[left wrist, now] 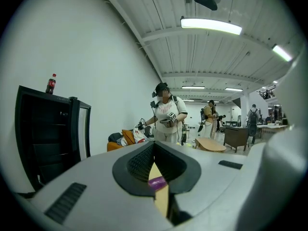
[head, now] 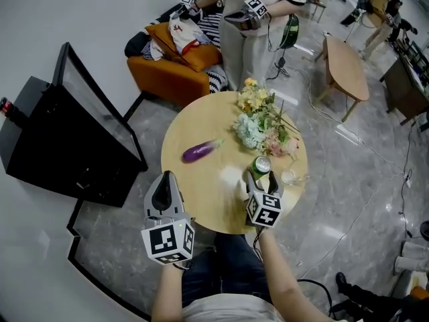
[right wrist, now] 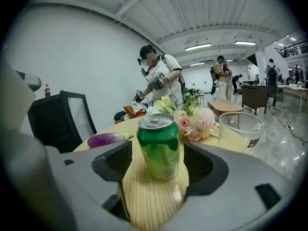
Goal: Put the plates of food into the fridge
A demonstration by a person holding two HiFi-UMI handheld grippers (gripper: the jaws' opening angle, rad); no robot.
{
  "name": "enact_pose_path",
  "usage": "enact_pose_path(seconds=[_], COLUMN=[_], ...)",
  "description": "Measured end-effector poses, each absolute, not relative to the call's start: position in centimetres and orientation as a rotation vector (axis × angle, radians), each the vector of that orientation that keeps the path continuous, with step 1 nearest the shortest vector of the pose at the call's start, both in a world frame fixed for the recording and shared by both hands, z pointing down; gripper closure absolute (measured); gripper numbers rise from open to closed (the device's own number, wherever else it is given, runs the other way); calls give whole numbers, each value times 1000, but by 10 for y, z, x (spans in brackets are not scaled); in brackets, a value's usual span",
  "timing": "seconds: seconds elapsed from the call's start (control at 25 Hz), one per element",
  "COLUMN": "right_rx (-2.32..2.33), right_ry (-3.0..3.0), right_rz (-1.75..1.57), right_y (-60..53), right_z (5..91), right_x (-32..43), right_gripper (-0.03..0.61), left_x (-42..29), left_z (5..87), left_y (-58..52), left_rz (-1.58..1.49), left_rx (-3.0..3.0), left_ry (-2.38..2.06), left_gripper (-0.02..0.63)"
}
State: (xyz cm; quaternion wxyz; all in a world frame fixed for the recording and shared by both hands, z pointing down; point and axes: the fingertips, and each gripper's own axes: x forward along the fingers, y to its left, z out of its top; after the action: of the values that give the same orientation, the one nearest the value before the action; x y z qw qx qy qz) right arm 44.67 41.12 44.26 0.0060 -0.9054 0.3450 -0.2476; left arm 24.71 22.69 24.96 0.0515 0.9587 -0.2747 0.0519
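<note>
On the round wooden table [head: 201,193] lie a purple eggplant [head: 203,151], a green can [head: 261,166] and a clear glass [head: 290,176]. My right gripper [head: 259,181] stands open at the table's near edge. In the right gripper view the can [right wrist: 159,146] stands upright between the right gripper [right wrist: 161,170] jaws, and the pads do not press on it. My left gripper [head: 164,183] hangs at the table's near left edge, shut and empty. Through the left gripper [left wrist: 154,154] slit a bit of the eggplant [left wrist: 157,181] shows. The black fridge [head: 67,139] stands left, door open. I see no plate.
A bunch of flowers [head: 263,123] lies at the table's far side. A person [head: 251,19] with grippers stands behind the table, next to an orange armchair [head: 167,72]. A cola bottle [head: 5,104] stands on the fridge. A low wooden table [head: 345,66] is at the far right.
</note>
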Motion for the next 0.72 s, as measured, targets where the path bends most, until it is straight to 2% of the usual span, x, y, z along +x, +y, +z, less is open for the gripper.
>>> enact_pose_path(seconds=[0.72], right_rx=[-2848], right_ry=[1125], right_rz=[-767], right_y=[398], right_z=[455], right_x=[465], right_gripper=[265], left_x=[257], left_z=[258], left_y=[224], left_rz=[190], left_rx=[2912], left_ry=[-865], left_gripper=[606])
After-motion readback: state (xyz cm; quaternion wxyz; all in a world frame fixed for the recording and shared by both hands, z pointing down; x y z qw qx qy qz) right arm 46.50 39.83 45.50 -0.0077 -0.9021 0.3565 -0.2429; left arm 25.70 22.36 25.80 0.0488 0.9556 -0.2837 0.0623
